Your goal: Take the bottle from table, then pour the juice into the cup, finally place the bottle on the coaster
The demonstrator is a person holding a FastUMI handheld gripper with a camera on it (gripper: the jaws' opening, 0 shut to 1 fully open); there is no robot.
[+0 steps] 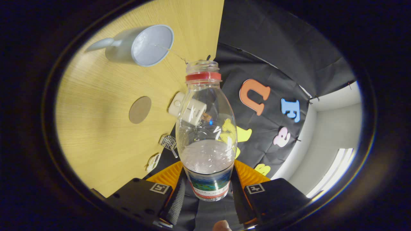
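Bottle [207, 128] in jaws, base hidden, seemingly pouring

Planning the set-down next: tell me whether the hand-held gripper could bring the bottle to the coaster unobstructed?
Probably yes. The hand-held gripper clamps the bottle, and the coaster lies bare on the table, apart from the cup.

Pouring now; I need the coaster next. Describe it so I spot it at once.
Look at the wooden table, beyond the bottle gripped between the gripper fingers. The coaster lies between the cup and a white device. It is the only flat brown disc there.
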